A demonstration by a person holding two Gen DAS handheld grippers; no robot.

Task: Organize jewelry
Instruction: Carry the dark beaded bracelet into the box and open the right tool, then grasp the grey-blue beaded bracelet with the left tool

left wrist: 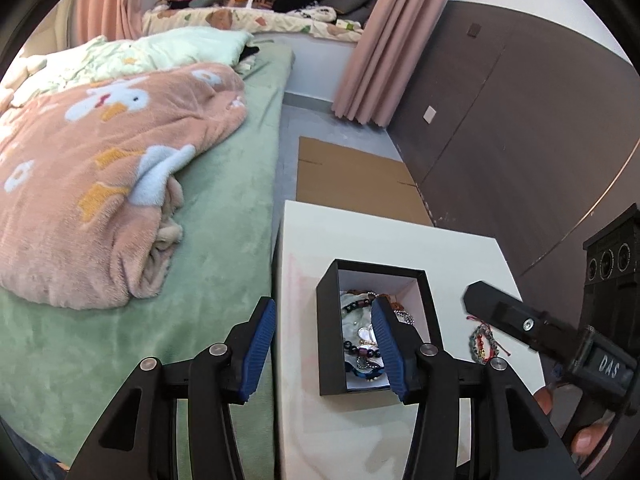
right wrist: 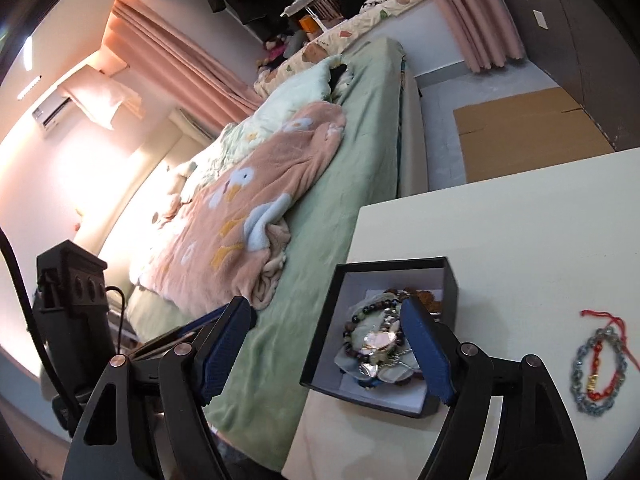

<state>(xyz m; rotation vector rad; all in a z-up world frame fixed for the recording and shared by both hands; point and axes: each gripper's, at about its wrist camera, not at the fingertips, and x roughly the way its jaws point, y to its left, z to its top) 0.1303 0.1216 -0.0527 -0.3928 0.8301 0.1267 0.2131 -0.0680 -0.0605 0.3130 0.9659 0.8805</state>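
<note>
A black open box [left wrist: 329,328] [right wrist: 448,280] stands on the white table [left wrist: 452,264] [right wrist: 520,232], holding beaded bracelets [left wrist: 362,354] [right wrist: 352,326], chains and a pale shell-like pendant [right wrist: 378,340]. My left gripper [left wrist: 324,344] hangs open above the box's left side, nothing between its blue pads [left wrist: 258,350]. My right gripper [right wrist: 326,354] is open too, over the box's left edge, empty. A grey chain bracelet with red cord and beads [right wrist: 598,376] [left wrist: 480,344] lies on the table right of the box. The right gripper's body [left wrist: 532,328] shows in the left wrist view.
A bed with a green sheet [left wrist: 224,240] [right wrist: 340,216] and a pink duck blanket [left wrist: 100,184] [right wrist: 256,216] runs along the table's left edge. Flat cardboard [left wrist: 352,176] [right wrist: 528,136] lies on the floor beyond the table. A dark wardrobe [left wrist: 520,120] stands on the right.
</note>
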